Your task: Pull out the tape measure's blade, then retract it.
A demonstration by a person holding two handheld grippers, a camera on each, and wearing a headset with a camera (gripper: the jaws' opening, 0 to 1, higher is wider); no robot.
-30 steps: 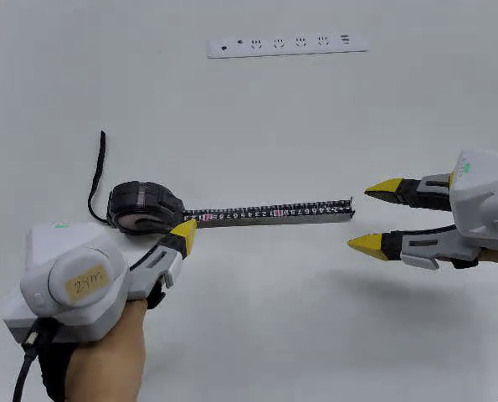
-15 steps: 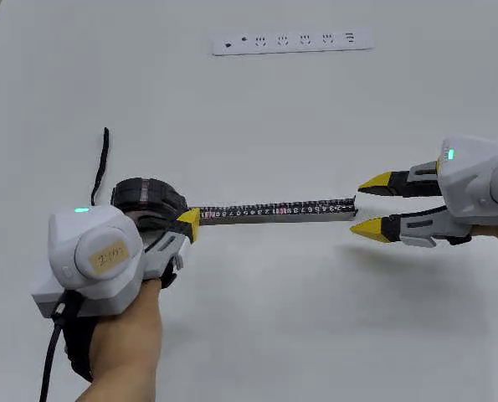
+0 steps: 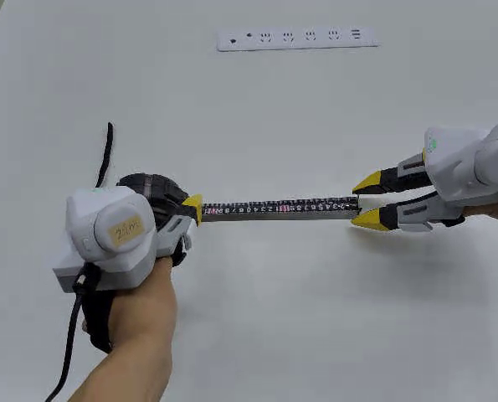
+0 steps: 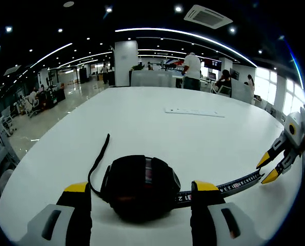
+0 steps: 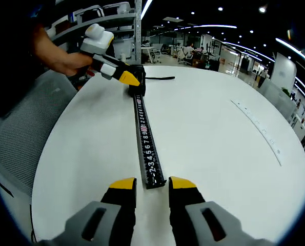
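My left gripper (image 4: 141, 188) stands jaws apart astride the round black tape measure case (image 3: 152, 191) on the white table (image 3: 315, 318). The numbered black blade (image 3: 278, 207) lies partly out. My right gripper (image 3: 367, 201) flanks its tip, unclosed. Judgement: pull-out step; next, pinch squarely.

A white power strip (image 3: 297, 38) lies flat near the far edge of the white counter (image 3: 315, 318). Beyond the counter, people (image 4: 192, 70) stand in an office. A grey mesh chair (image 5: 19, 148) sits beside it.
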